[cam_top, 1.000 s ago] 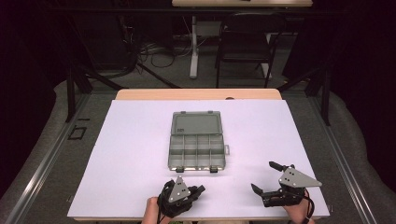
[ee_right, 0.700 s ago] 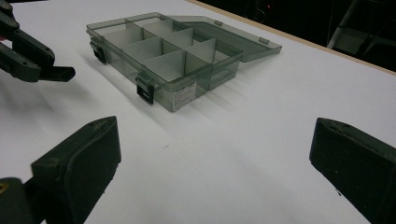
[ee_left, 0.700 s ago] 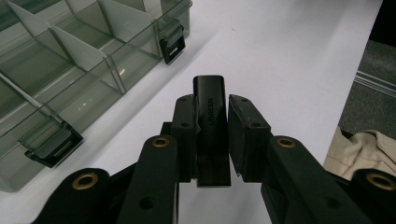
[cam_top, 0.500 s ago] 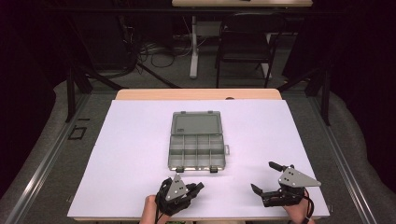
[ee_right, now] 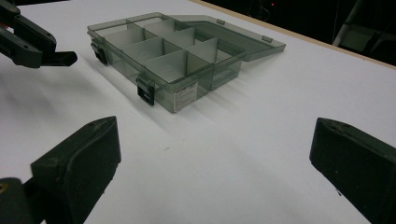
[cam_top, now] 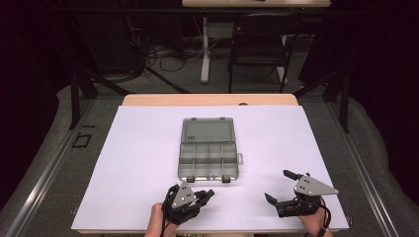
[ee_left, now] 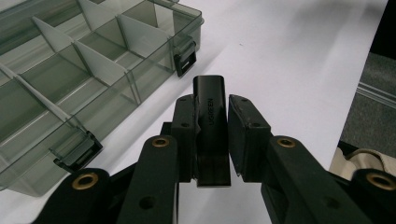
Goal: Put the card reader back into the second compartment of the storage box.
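Note:
A smoky clear organizer box (cam_top: pixel 208 160) lies open in the middle of the white table (cam_top: pixel 138 148), its lid (cam_top: pixel 207 131) folded flat away from me and its compartments empty. My left gripper (cam_top: pixel 207 194) rests just in front of the box's near left corner. In the left gripper view it (ee_left: pixel 212 100) is shut on a small black block (ee_left: pixel 211 135) with printed lettering, close to the box's latches (ee_left: pixel 186 58). My right gripper (cam_top: pixel 279 186) sits at the near right with its jaws spread wide and nothing between them (ee_right: pixel 219 140). It faces the box (ee_right: pixel 173 51) and the left gripper (ee_right: pixel 46 53).
The white sheet covers the tabletop; a strip of wood (cam_top: pixel 207 99) shows along the far edge. Beyond the table stand a chair (cam_top: pixel 259 44), a table leg (cam_top: pixel 204 49) and floor cables in the dark. The table's near edge runs just under both hands.

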A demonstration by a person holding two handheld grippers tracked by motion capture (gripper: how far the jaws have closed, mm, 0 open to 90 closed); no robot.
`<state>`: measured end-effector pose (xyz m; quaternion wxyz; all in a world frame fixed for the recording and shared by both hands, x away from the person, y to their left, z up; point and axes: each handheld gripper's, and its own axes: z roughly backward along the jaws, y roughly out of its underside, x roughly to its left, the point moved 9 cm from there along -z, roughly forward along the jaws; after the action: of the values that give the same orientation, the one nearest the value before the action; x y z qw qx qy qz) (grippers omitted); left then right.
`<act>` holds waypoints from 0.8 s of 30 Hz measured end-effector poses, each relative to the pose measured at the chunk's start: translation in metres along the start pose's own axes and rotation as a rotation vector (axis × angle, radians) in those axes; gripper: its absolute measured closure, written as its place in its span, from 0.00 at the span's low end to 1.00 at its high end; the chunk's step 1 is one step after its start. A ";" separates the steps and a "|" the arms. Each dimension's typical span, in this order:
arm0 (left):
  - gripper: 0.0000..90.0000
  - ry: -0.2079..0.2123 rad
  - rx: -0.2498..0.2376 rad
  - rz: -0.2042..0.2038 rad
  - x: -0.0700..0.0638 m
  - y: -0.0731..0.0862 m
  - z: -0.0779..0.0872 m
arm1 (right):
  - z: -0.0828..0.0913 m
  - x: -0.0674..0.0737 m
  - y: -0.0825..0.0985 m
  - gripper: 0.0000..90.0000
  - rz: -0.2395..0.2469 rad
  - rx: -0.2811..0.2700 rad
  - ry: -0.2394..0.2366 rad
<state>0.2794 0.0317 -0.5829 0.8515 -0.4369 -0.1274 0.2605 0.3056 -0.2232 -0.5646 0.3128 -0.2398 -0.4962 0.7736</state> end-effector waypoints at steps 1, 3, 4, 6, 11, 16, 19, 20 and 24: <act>0.82 0.001 -0.003 0.001 0.001 -0.001 0.001 | 0.000 0.000 0.000 0.02 -0.005 0.001 0.000; 0.82 -0.002 -0.008 -0.002 0.002 -0.003 0.002 | -0.001 -0.001 0.001 0.02 -0.004 0.002 -0.003; 0.82 -0.002 -0.009 -0.003 0.003 -0.003 0.002 | -0.001 -0.001 0.001 0.02 -0.007 0.005 -0.004; 0.82 -0.004 -0.013 -0.002 0.005 -0.005 0.002 | -0.002 0.000 0.001 0.02 -0.006 0.007 -0.004; 0.82 -0.002 -0.022 0.002 0.009 -0.009 0.002 | -0.004 0.000 0.001 0.02 0.003 0.016 -0.003; 0.82 -0.003 -0.032 0.001 0.012 -0.014 0.004 | -0.005 0.001 0.000 0.02 0.004 0.017 -0.004; 0.82 -0.004 -0.038 -0.003 0.013 -0.017 0.005 | -0.006 0.001 0.001 0.02 0.002 0.019 -0.006; 0.82 -0.002 -0.036 -0.005 0.014 -0.018 0.004 | -0.006 0.001 0.001 0.02 0.001 0.022 -0.004; 0.82 0.002 -0.039 -0.015 0.015 -0.022 0.003 | -0.005 0.000 0.000 0.02 0.005 0.017 0.003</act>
<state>0.2977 0.0309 -0.5636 0.8449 -0.4527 -0.1347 0.2511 0.3088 -0.2202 -0.5665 0.3135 -0.2395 -0.4886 0.7782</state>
